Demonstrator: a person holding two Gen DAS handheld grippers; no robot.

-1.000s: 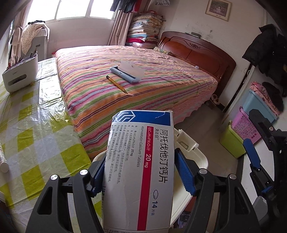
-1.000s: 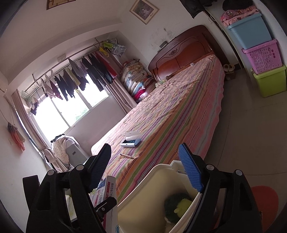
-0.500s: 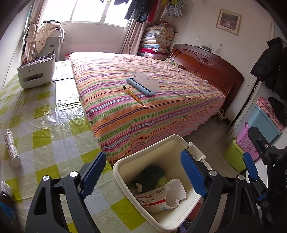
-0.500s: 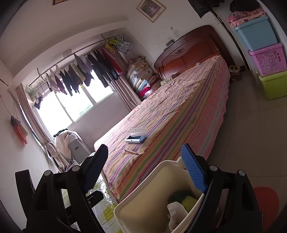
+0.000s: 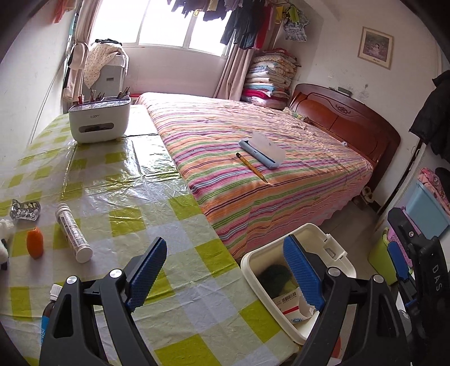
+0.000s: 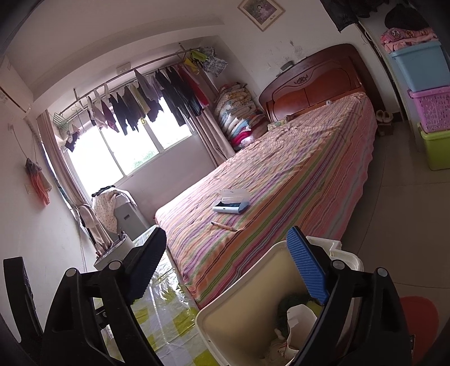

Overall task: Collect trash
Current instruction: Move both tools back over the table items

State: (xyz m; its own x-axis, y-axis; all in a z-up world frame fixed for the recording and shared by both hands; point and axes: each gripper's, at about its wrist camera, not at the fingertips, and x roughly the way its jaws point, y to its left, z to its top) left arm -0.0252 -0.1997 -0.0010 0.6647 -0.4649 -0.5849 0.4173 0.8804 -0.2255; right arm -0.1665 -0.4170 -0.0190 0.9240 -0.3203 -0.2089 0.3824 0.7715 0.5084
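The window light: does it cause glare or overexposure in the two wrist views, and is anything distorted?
Left wrist view: the window is blown out white, and its light glares off the plastic tablecloth. Right wrist view: the window is overexposed too, leaving the near gripper finger dark. Both views: fisheye bending curves the walls, corners vignetted black.

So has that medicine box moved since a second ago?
Yes. It was between the left gripper's fingers then; now the medicine box lies down inside the white bin beside the table.
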